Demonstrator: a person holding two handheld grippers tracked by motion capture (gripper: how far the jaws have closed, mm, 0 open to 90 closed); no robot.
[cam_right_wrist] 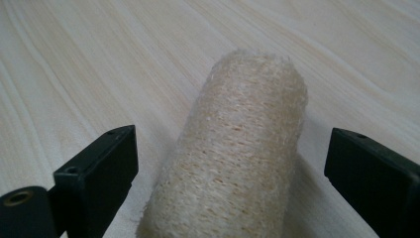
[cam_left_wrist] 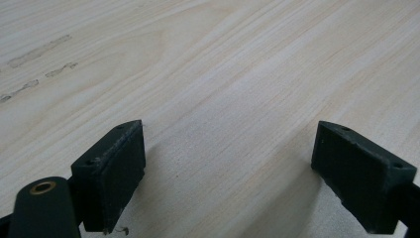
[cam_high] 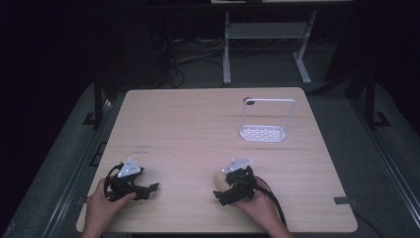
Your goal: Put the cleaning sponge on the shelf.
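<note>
The loofah [cam_right_wrist: 237, 153] lies on the table [cam_high: 198, 129] between the right gripper's [cam_right_wrist: 230, 173] spread jaws, long axis pointing away along them; the left gripper [cam_left_wrist: 228, 173], also spread, sits well left of it.

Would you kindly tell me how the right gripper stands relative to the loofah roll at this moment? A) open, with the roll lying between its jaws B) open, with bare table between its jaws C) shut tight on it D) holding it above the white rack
A: in the right gripper view the right gripper has its jaws wide apart, and the loofah roll lies on the table between them, a gap showing on each side.
</note>
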